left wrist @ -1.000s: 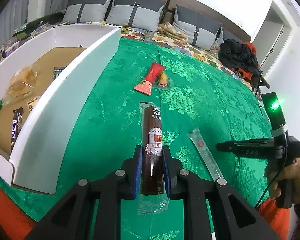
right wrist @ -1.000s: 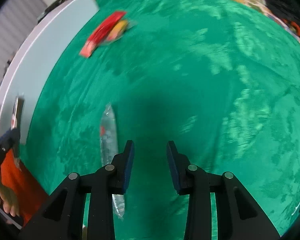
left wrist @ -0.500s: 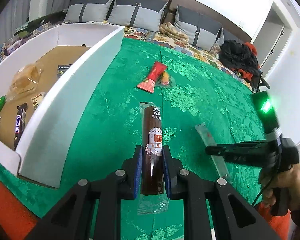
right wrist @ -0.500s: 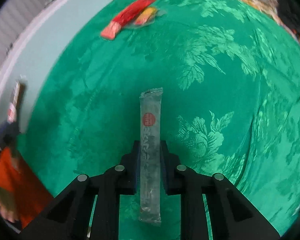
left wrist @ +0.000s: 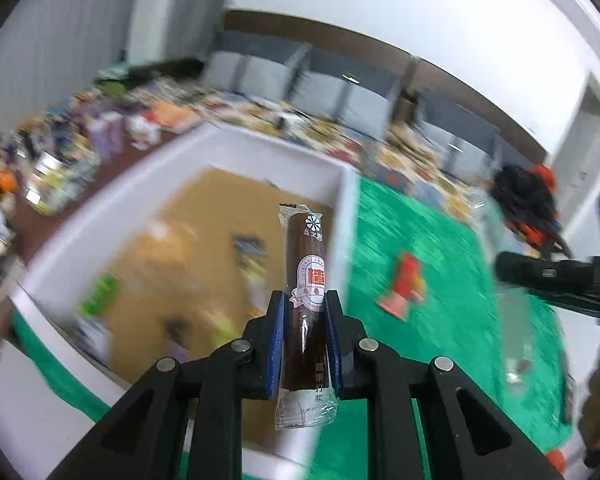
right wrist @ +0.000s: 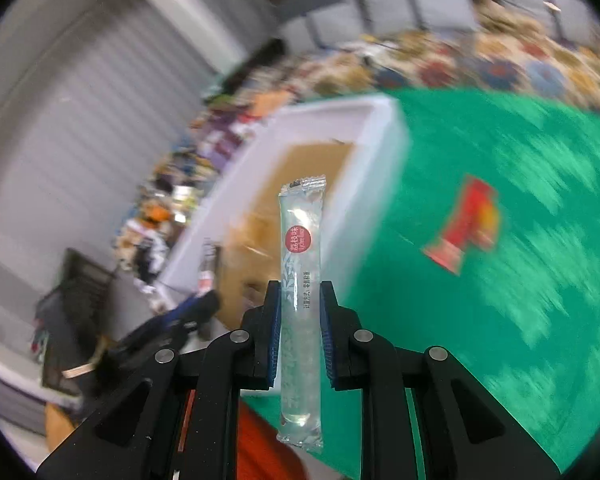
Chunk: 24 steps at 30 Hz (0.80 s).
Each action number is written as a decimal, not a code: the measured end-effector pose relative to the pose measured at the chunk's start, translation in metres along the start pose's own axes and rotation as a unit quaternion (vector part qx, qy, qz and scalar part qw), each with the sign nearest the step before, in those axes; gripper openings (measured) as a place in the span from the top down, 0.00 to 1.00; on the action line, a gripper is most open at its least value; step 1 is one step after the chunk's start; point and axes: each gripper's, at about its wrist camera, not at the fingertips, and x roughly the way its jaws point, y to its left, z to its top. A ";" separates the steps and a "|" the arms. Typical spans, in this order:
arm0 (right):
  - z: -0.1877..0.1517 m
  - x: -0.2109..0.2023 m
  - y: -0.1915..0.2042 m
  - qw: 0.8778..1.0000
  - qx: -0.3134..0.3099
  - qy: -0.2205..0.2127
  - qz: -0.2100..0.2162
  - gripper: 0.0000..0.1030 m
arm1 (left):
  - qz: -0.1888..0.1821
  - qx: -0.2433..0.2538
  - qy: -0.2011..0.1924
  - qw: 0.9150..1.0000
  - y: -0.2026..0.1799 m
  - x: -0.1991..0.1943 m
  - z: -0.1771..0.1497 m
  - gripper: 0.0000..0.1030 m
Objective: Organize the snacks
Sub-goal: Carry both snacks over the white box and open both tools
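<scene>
My left gripper (left wrist: 305, 312) is shut on a brown snack roll in clear wrap (left wrist: 306, 280) and holds it in the air over the near right part of the white box (left wrist: 346, 216). My right gripper (right wrist: 300, 300) is shut on a clear jelly stick with a red dot (right wrist: 300, 264) and holds it up beside the same white box (right wrist: 384, 184). The right gripper also shows in the left wrist view (left wrist: 556, 276), and the left gripper in the right wrist view (right wrist: 180, 320). Both views are blurred.
The box has a brown floor with several snacks (left wrist: 100, 292) inside. A red packet with a yellow one beside it (left wrist: 404, 284) lies on the green cloth (left wrist: 452, 320); it also shows in the right wrist view (right wrist: 466, 224). Cluttered goods (left wrist: 60, 160) lie beyond the box.
Both grippers have lifted off the green cloth with their snacks and swung left toward the white box. The right gripper went from open to shut on the jelly stick a second ago.
</scene>
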 end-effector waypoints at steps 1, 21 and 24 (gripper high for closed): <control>0.011 0.009 0.021 1.000 -0.015 -0.005 0.007 0.82 | 0.015 -0.001 -0.005 1.000 0.012 -0.001 0.012 0.82; 0.036 0.014 0.062 0.981 -0.132 -0.128 -0.059 0.36 | 0.051 -0.036 -0.021 0.998 0.047 -0.001 0.001 0.23; 0.017 0.000 0.025 0.973 -0.139 -0.145 -0.112 0.33 | 0.009 -0.014 -0.019 1.000 0.004 -0.005 -0.012 0.21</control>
